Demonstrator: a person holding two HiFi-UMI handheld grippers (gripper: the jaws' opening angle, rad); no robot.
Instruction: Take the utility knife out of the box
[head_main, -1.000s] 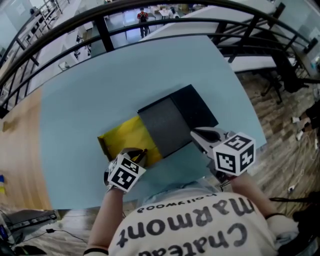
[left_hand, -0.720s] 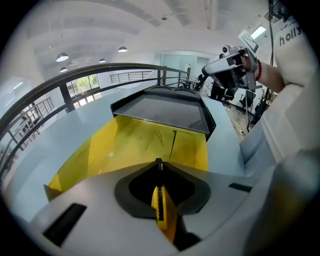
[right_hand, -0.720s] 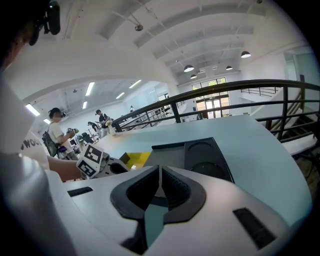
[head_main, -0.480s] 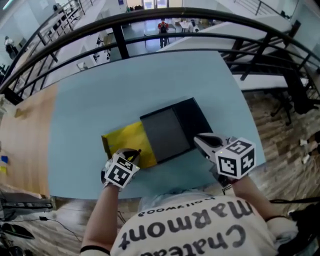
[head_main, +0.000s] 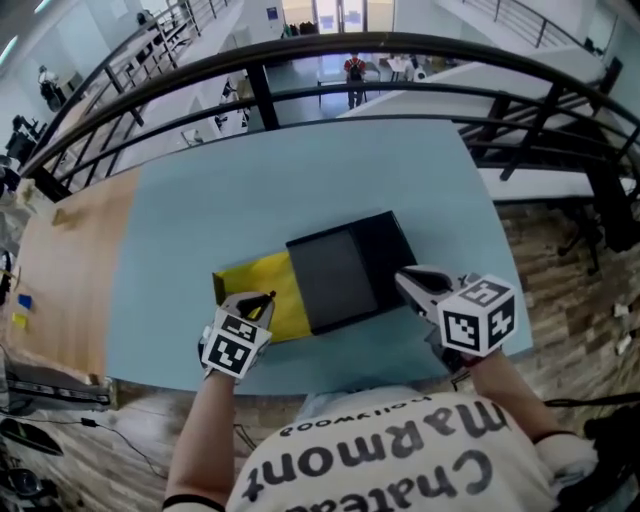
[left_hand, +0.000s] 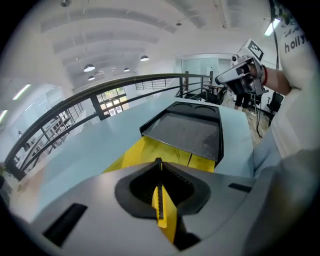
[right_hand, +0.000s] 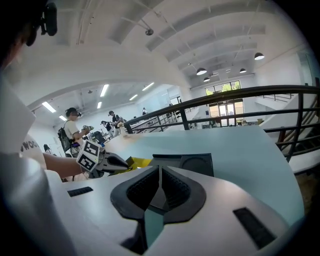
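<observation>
On the left, the left gripper (head_main: 267, 298) has its claw squeezed shut on the thin edge of the yellow flap (head_main: 278, 292) of the box (head_main: 345, 270). The box lies flat near the middle of the light blue table (head_main: 200, 190). Its black tray is open on top, with grey padding inside. The utility knife cannot be seen in any view. On the right, the right gripper (head_main: 402, 276) sits just beside the black tray's near corner, its claw pressed together with nothing in it.
</observation>
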